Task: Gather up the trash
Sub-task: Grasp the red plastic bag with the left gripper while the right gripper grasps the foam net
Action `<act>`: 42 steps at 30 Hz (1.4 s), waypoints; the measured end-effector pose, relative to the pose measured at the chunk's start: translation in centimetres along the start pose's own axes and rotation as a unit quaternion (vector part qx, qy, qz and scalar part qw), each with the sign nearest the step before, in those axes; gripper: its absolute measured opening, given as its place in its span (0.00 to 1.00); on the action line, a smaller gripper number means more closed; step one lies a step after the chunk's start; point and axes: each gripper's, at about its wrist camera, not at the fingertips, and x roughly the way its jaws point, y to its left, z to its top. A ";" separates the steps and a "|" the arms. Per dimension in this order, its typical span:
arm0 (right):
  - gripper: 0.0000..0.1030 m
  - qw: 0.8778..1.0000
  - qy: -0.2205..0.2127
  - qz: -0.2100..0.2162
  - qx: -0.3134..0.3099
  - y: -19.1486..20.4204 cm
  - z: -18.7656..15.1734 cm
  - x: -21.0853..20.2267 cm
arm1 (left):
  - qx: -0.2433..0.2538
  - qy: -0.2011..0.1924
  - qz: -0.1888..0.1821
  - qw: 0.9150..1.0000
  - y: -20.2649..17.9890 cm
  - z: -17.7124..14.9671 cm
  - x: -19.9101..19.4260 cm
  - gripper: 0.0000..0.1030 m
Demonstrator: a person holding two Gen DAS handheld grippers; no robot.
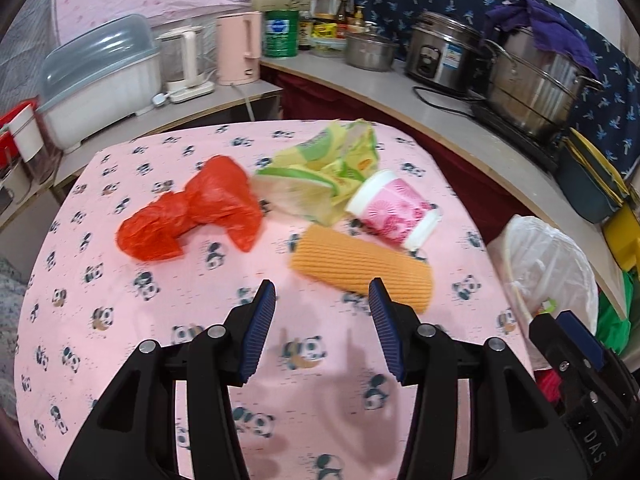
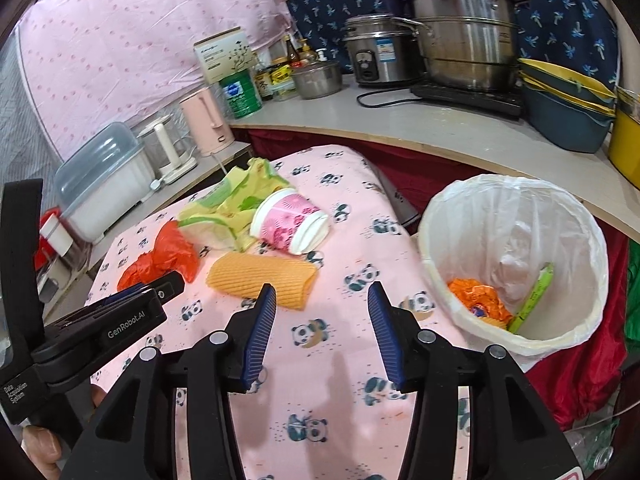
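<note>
On the pink panda cloth lie a red plastic bag [image 1: 192, 210], a crumpled yellow-green wrapper [image 1: 320, 164], a pink-and-white cup [image 1: 394, 210] on its side and an orange ribbed sleeve [image 1: 362, 270]. My left gripper [image 1: 322, 294] hovers open just short of the orange sleeve, nothing between its pads. My right gripper [image 2: 322, 296] is open and empty above the cloth, with the orange sleeve [image 2: 262, 276] to its front left and the lined bin [image 2: 516, 260] to its right. In the bin lie an orange wrapper [image 2: 478, 300] and a green stick [image 2: 534, 296]. The left gripper [image 2: 128, 300] shows at the right wrist view's left edge.
A curved counter [image 1: 440, 108] behind the table carries steel pots [image 1: 536, 84], a rice cooker [image 1: 440, 56], a green tin [image 1: 280, 34], kettles [image 1: 240, 48] and a plastic box [image 1: 100, 80]. Stacked basins [image 2: 568, 108] sit near the bin. Red fabric [image 2: 576, 376] hangs below the counter.
</note>
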 end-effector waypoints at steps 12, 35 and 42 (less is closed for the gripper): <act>0.55 0.999 0.046 0.018 -0.011 3.0 -0.9 4.2 | -0.045 0.002 0.052 0.998 7.3 -0.4 1.3 0.59; 0.56 0.995 0.102 0.005 0.001 4.4 0.7 14.4 | -0.002 0.000 0.080 0.997 14.6 4.8 9.7 0.91; 0.53 0.995 0.099 0.005 -0.005 4.7 0.5 15.2 | 0.010 0.020 0.058 0.998 13.7 4.6 11.8 0.71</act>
